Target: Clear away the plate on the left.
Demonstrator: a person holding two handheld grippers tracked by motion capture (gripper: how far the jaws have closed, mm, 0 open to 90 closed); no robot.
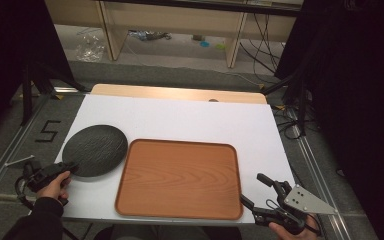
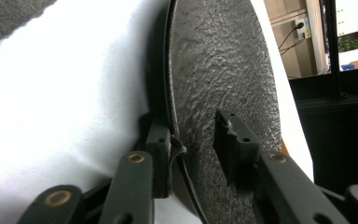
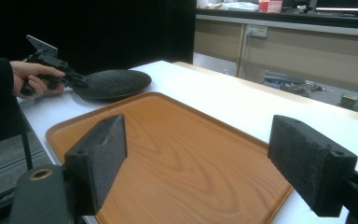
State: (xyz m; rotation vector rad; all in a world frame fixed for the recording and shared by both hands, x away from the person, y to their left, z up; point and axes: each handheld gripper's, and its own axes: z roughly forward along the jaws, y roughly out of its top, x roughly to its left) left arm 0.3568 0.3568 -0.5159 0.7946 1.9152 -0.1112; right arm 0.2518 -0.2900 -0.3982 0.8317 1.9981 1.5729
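A dark, textured round plate (image 1: 95, 150) (image 2: 223, 70) (image 3: 114, 83) lies on the white tabletop, left of a brown wooden tray (image 1: 180, 177) (image 3: 177, 154). My left gripper (image 1: 72, 167) (image 2: 193, 135) straddles the plate's near-left rim. One pad (image 2: 158, 144) sits under the rim against it, while the other pad (image 2: 233, 140) stands over the plate's face with a gap showing. The right gripper view also shows that left gripper (image 3: 77, 80) at the plate's edge. My right gripper (image 1: 252, 189) (image 3: 198, 154) is open at the tray's near-right corner, with nothing between its pads.
The white sheet (image 1: 190, 117) covers the table, with a wooden strip along its far edge. The tray is bare. Beyond the table are shelving legs, cables and floor clutter. Dark curtains close off both sides.
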